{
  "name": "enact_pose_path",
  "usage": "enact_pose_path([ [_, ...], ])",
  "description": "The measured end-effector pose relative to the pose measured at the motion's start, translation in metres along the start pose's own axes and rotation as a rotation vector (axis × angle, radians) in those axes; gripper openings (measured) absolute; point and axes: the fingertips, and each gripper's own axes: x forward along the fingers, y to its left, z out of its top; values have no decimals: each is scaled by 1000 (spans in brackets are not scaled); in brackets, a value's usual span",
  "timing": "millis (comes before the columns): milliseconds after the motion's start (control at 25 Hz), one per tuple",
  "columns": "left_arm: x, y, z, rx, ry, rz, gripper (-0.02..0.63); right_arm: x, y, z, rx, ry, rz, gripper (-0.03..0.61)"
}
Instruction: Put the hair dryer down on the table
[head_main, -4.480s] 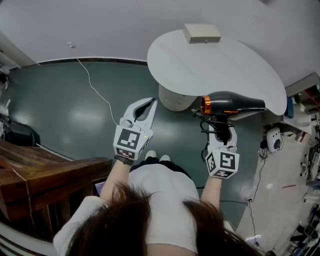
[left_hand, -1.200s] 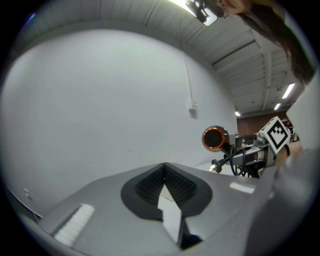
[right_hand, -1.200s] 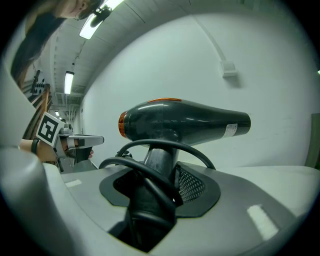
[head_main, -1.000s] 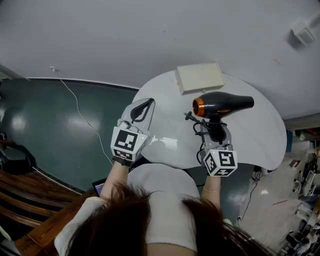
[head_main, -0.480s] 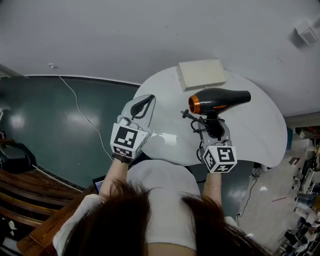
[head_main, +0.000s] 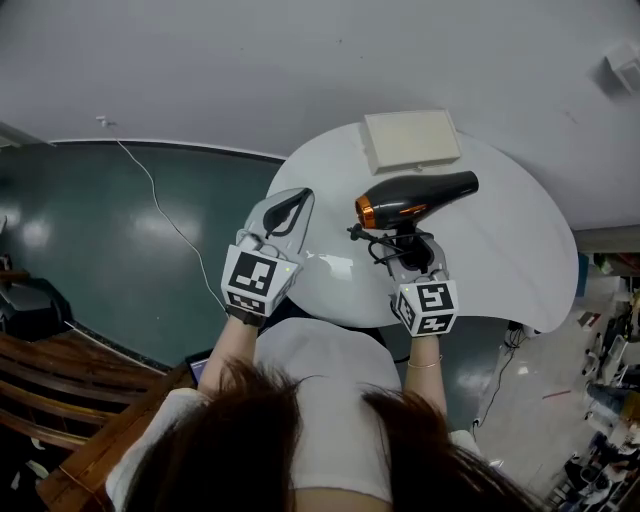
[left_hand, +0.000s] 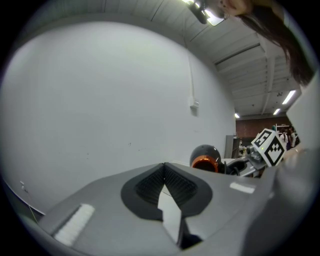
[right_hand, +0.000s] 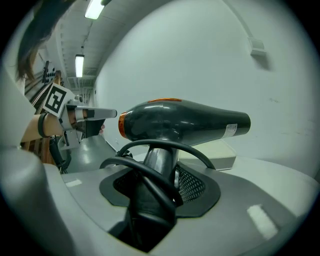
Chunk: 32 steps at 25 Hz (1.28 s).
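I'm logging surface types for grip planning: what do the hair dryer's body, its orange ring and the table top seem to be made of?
The hair dryer: dark moulded plastic, satin, with soft highlights along the barrel.
The orange ring: shiny, metal or metallic-coated plastic; the look leaves it open.
The table: white, smooth, glossy, since it mirrors the light; probably laminate or painted board.

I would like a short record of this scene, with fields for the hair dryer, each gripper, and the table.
hair dryer: black, orange ring, held over the table, cord looped by the handle
right gripper: shut on the hair dryer's handle
left gripper: shut, empty
table: white, round
box: pale, flat, at the table's far edge
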Motion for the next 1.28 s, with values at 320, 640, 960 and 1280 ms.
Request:
enact_pose_path([
  [320, 3, -2, -13, -23, 21, -12, 55, 27, 18, -45, 18, 116, 65, 195],
  [640, 9, -11, -30, -53, 56, -45, 57, 47, 25, -87, 42, 222, 95, 195],
  [960, 9, -12, -46, -72, 88, -57, 57, 67, 33, -114, 53, 301, 119, 195],
  [1280, 10, -11, -51, -76, 99, -67, 57, 82, 43, -130, 36, 361, 153, 195],
])
